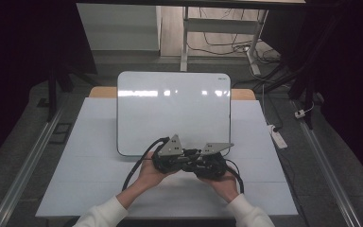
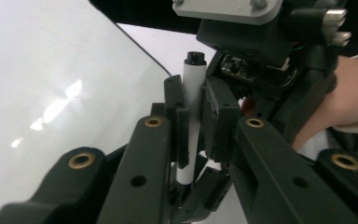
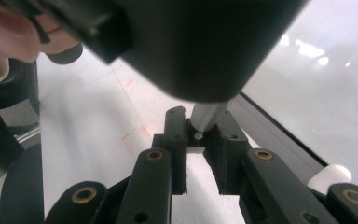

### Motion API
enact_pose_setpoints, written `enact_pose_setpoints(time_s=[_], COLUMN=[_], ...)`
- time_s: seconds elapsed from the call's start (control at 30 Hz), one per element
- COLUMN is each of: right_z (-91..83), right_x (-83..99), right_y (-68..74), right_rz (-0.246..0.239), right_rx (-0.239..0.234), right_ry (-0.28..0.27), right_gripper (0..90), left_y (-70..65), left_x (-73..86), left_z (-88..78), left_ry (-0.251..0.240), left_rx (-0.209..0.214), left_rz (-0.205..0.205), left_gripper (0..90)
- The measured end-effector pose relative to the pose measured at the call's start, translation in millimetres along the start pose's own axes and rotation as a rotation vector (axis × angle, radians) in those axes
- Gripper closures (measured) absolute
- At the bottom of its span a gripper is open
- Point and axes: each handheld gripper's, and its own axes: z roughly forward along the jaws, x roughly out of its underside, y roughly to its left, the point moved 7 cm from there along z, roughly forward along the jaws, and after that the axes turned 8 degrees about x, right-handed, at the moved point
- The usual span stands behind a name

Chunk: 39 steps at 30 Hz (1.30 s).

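Both grippers are meeting just in front of the whiteboard's (image 1: 173, 111) near edge, over the pale table cover (image 1: 90, 189). The left gripper (image 2: 193, 119) is clenching a white marker (image 2: 192, 100), its pads pressing the barrel on either side, with the marker's black end (image 2: 196, 58) standing clear above the jaws and the rest of the barrel running down between them. The right gripper (image 3: 201, 133) is clamped too, its jaws nearly together around a grey-white, tapered end (image 3: 204, 117) that pokes in from the other tool (probably the same marker's far end, though blur makes that uncertain).

In the high view the two tools, left gripper (image 1: 182, 157) and right gripper (image 1: 196, 161), are sitting nose to nose beside the whiteboard. Judging from this, the hands are likely pulling a cap off. The risk is a crooked pull: if the hands are not drawing along the barrel's line, the marker may twist in the pads, slip, and drop onto the whiteboard, or the tip could streak it.
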Motion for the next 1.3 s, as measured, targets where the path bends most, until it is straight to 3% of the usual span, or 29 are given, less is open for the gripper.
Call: enact_pose_setpoints(time_s=[0.17,0.23,0.4,0.53,0.63,0.97,1.3], right_z=[-2.8,-7.1,-25.5,-33.1,-35.4,-27.3,-25.3], right_x=[0.8,-1.5,-1.7,1.7,-1.2,-3.8,-6.8], right_y=[-2.4,-3.5,-2.9,4.5,8.5,7.1,0.9], right_rz=[0.005,0.029,0.118,0.124,0.119,0.15,0.164], right_rx=[0.031,0.077,0.267,0.434,0.515,0.685,0.79], right_ry=[0.001,-0.042,-0.191,-0.256,-0.289,-0.31,-0.319], right_gripper=[75.2,66.2,59.2,57.0,57.0,67.9,75.1], left_y=[4.7,7.4,12.5,13.2,13.2,17.2,10.5], left_x=[-0.7,-0.4,-0.9,-2.9,-4.6,-9.4,-14.2], left_z=[-1.8,-2.8,-1.7,3.5,8.3,22.9,31.5], left_ry=[-0.029,-0.034,-0.065,-0.075,-0.08,-0.124,-0.158], left_rx=[-0.027,-0.052,-0.082,-0.112,-0.129,-0.173,-0.198], left_rz=[-0.049,-0.059,-0.109,-0.122,-0.133,-0.206,-0.224], left_gripper=[81.2,81.2,81.2,81.3,81.3,81.3,81.2])
